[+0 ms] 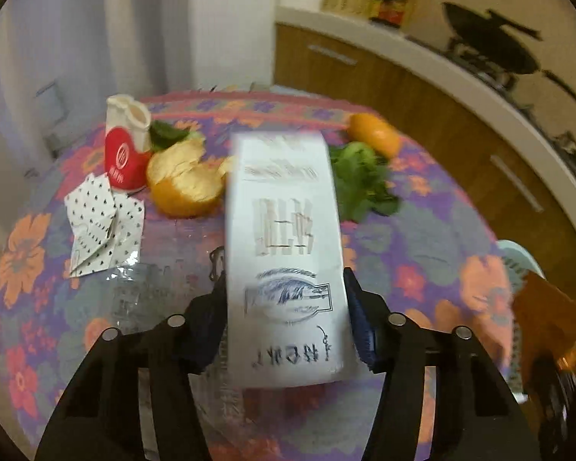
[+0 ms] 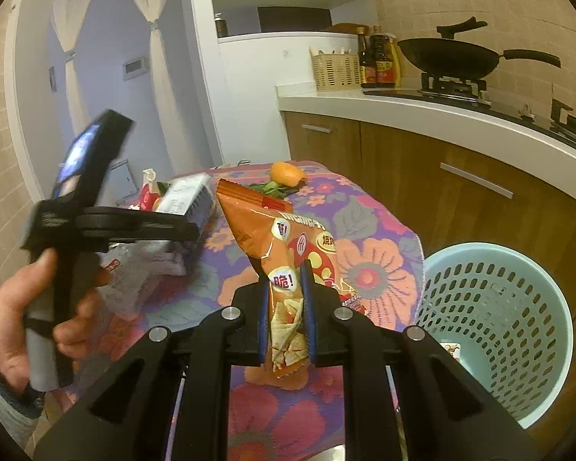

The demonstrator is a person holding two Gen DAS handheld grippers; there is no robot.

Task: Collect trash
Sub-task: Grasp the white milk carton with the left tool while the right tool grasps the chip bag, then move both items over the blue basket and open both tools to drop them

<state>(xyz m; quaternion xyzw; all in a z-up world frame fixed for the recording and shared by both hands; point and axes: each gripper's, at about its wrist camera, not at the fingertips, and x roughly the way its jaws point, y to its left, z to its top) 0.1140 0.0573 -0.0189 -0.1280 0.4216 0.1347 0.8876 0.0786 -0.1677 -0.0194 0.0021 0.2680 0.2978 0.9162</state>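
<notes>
White carton (image 1: 286, 253), printed with dark lettering, sits clamped between the fingers of the left gripper (image 1: 286, 307), pads pressed on both its long sides, and it is lifted clear of the flowered bench (image 1: 422, 238). Behind it lie orange peel (image 1: 184, 184), a red and white cup (image 1: 124, 146), a spotted wrapper (image 1: 103, 223), green leaves (image 1: 361, 180) and more peel (image 1: 374, 132), all waiting.

Over to the right wrist view: the right gripper (image 2: 288, 319) has its fingers squeezed nearly together on an orange snack bag (image 2: 284, 265), pinching it low so the top flops up and away. The pale green basket (image 2: 491, 326) stands on the floor just beside the bench's corner, to the right of the bag. My read: swing the bag across until it hangs fully over the rim, then release; a floppy bag let go early could catch the edge. The carton should follow once that gripper is clear.
</notes>
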